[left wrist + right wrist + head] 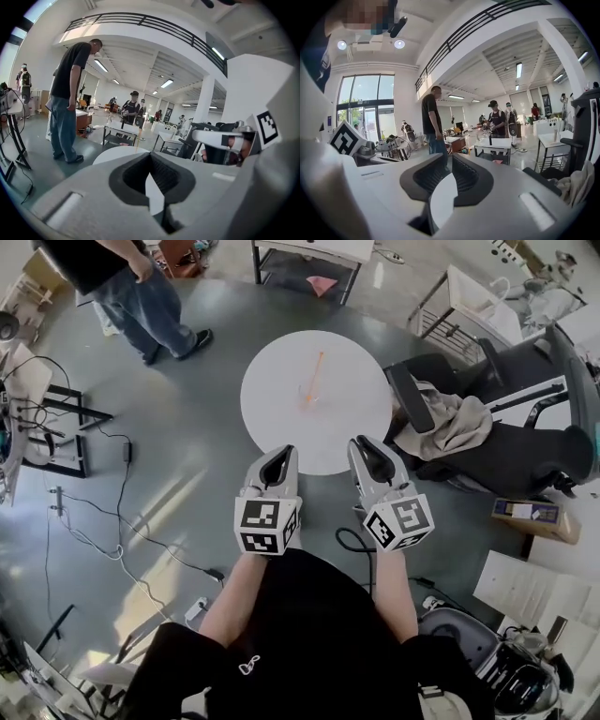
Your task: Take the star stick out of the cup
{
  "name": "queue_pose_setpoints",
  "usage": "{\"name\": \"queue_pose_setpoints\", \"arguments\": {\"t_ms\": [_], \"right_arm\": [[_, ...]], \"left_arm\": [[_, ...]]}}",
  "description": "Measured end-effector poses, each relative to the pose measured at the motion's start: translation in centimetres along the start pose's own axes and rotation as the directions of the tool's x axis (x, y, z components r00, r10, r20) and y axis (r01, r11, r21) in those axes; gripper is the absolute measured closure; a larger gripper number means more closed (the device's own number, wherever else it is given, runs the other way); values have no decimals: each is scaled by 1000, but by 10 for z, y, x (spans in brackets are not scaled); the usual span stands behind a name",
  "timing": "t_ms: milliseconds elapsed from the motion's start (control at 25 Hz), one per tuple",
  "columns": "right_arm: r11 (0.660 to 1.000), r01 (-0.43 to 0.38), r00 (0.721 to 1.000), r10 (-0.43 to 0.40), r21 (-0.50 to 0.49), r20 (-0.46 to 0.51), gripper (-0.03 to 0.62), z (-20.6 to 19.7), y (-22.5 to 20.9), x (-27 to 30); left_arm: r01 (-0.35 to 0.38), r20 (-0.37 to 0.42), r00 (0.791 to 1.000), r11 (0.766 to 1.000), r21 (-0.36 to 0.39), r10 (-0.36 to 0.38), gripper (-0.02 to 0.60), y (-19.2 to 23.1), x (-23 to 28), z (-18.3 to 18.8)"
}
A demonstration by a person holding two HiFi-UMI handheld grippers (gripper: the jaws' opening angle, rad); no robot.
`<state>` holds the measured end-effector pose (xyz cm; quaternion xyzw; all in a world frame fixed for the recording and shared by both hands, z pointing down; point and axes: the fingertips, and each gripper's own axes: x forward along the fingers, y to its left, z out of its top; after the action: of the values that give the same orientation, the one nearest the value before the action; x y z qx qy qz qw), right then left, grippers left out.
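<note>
Here, star stick [317,371] stands in the cup [307,398]
Long axis tilts up-right in head view; left gripper [284,452] closed, right gripper [362,442] barely apart, both empty

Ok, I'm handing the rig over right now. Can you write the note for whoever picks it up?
Left gripper: jaws together, empty, by the near edge of the round white table.
Right gripper: jaws slightly apart, empty, beside the left one at the same edge.
Things: the clear cup stands near the table's middle with the orange star stick leaning in it, beyond both grippers.
Done: nothing yet; the stick is in the cup, untouched.
Left: reach in, close on the stick and lift it clear, perhaps steadying the cup with the other gripper.
</note>
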<state>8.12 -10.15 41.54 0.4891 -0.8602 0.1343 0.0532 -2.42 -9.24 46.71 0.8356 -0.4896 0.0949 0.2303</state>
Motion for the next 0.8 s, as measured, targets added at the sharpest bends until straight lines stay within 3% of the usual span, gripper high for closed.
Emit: {"name": "queue_pose_setpoints", "arguments": {"t_ms": [200,480,680,800], "right_arm": [[1000,8,1000,-8,-16,6,499,17,-24,49],[1000,11,1000,-11,12,-7,494,9,-45,73],[995,-11,998,5,-103,-65,483,-2,-45,94],[992,-36,996,25,-120,-90,470,-10,-47,101]], "left_arm": [[55,23,998,997,53,-56,579,23,39,36],[38,6,999,999,33,-39,580,38,63,47],[23,-22,1000,999,28,-23,580,38,72,48],[4,-17,1000,1000,9,-4,579,39,76,52]]}}
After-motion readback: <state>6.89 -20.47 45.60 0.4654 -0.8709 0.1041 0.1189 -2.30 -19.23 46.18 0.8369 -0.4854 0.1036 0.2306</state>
